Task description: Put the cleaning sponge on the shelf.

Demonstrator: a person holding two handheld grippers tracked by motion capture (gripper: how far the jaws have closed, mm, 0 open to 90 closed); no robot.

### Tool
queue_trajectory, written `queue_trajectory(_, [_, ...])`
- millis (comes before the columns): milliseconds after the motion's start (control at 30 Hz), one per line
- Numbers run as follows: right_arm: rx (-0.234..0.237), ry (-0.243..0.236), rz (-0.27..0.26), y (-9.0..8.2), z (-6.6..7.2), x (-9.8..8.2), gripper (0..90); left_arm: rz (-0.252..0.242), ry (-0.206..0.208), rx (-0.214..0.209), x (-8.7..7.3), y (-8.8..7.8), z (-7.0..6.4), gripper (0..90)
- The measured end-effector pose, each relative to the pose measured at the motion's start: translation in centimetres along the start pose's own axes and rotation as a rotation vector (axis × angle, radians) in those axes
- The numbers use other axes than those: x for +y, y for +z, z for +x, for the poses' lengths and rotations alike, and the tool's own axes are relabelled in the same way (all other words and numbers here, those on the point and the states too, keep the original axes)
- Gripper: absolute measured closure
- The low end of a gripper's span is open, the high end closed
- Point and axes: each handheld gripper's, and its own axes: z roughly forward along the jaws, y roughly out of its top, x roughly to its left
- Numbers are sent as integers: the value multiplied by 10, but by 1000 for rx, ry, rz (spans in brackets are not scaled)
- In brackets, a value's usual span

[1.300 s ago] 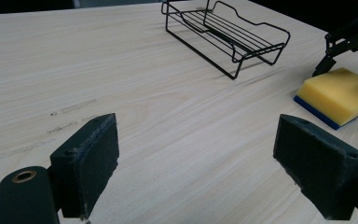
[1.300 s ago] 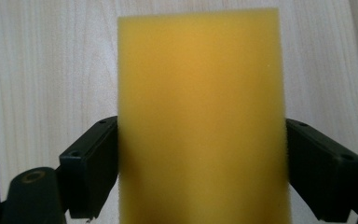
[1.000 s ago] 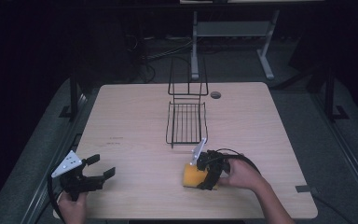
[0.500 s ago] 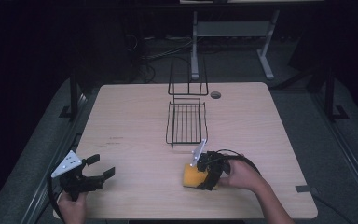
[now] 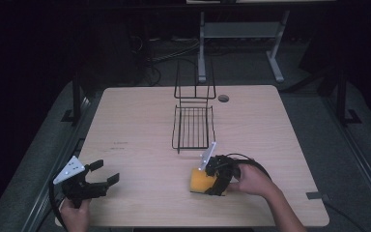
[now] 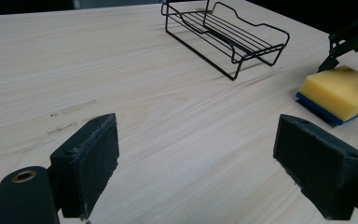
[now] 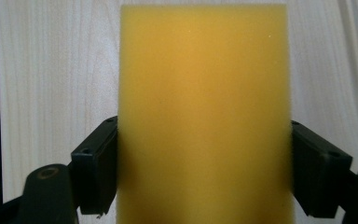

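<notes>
No brand, label or readable writing shows on anything here; a few faint grey smudges mark the pale wood tabletop (image 5: 140, 125) just ahead of your left hand-held gripper (image 5: 101, 175), too faint to read as letters. Your left hand-held gripper sits at the near left corner of the tabletop, held in your left hand (image 5: 73, 215), with its two black padded jaws spread wide apart and nothing between them but bare wood. Its grey three-cornered plate (image 5: 69, 168) tops it. Your right hand-held gripper (image 5: 204, 180) is near the front edge toward the right, held in your right hand (image 5: 254, 181), and its jaws stand on either side of a yellow sponge (image 7: 205, 112), each pad pressed against one long side of it, so it is clamped on the sponge. In the right gripper view the sponge runs straight out from between the jaws, lying flat on the tabletop. Seen from your left hand-held gripper, the sponge lies ahead and to the right, and a thin dark blue layer (image 6: 324, 112) runs under the yellow foam. A black wire rack (image 5: 193, 116) stands beyond both hand-held grippers, near the middle of the tabletop, with a flat grid base and an upright wire back at its far end; it is well apart from the sponge. A small round dark grommet (image 5: 223, 98) sits in the tabletop just right of the rack's far end.
</notes>
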Motion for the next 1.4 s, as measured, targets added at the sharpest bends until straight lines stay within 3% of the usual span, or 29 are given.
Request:
queue_trajectory(767, [-19,2,-29,-24,-15,11,216,-8,2,1,0,0,0,134])
queue_trajectory(1400, [-12,7,-39,-28,-28,19,216,-8,12,1,2,0,-1,134])
